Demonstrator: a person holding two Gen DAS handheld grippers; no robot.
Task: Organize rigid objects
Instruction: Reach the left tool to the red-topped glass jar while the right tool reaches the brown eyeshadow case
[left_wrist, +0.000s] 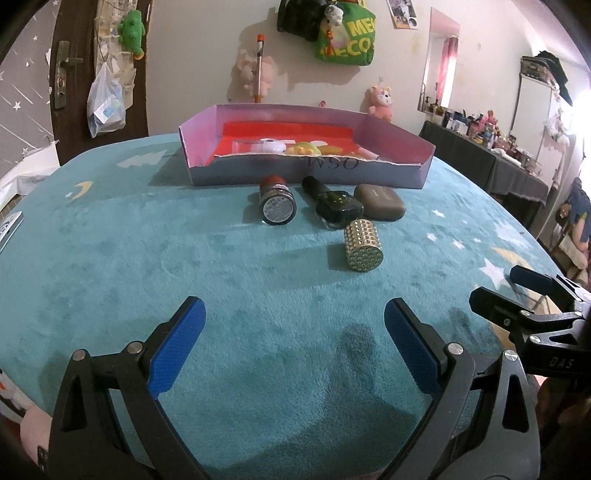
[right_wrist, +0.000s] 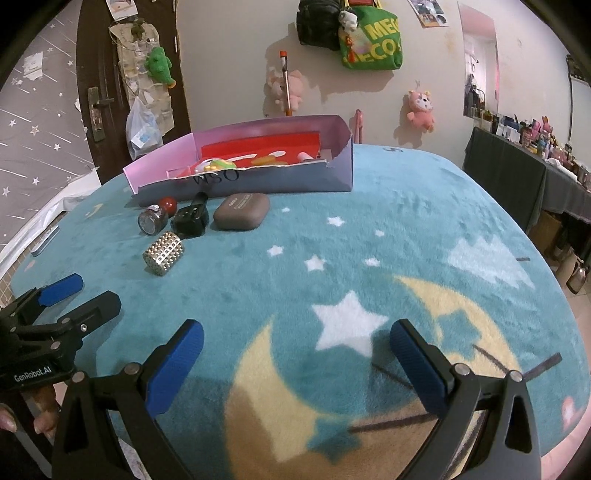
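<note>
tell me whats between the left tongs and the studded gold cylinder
Nothing: only bare teal blanket lies between the left tongs and the studded gold cylinder, clearest in the left wrist view.

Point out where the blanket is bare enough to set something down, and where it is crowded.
Bare: the wide teal stretch between the left gripper and the studded cylinder, and the moon-and-star patch ahead of the right gripper. Crowded: the strip in front of the box, where the red-capped jar, dark bottle and brown case cluster.
</note>
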